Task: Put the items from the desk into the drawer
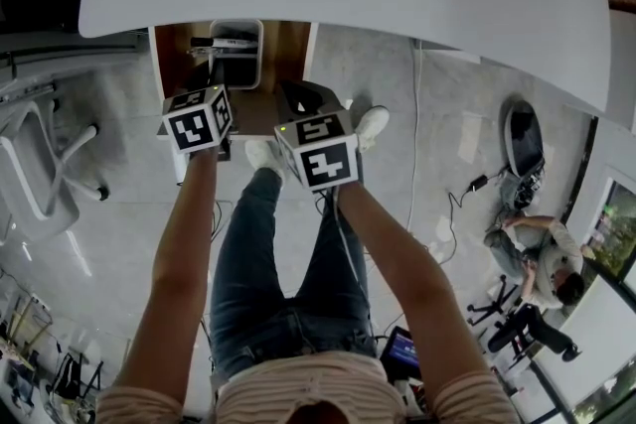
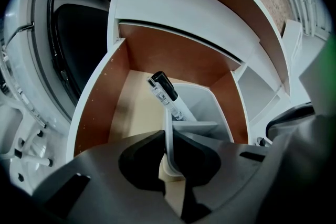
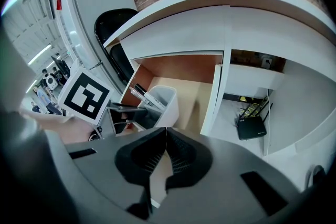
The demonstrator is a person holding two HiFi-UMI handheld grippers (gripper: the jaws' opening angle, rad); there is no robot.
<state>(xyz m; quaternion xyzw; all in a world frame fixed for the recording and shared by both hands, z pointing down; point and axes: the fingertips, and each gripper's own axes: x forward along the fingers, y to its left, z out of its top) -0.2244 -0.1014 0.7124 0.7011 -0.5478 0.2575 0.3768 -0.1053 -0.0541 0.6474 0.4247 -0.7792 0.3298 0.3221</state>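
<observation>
Left gripper [image 2: 169,150]: jaws pinched onto the thin near wall of the white pen holder [image 2: 205,105], which sits ahead of and below them.
Pen holder: inside the open drawer [image 2: 100,105]. It seems not yet seated on the floor, though that is hard to judge here.
Marker [image 2: 167,93]: slanted in the holder, black cap up and away from the jaws.
Right gripper [image 3: 165,136]: jaws together and empty, by the drawer's front right, farther from the holder.
Key relation: the drawer floor lies directly under the holder, so the left hand places it.
</observation>
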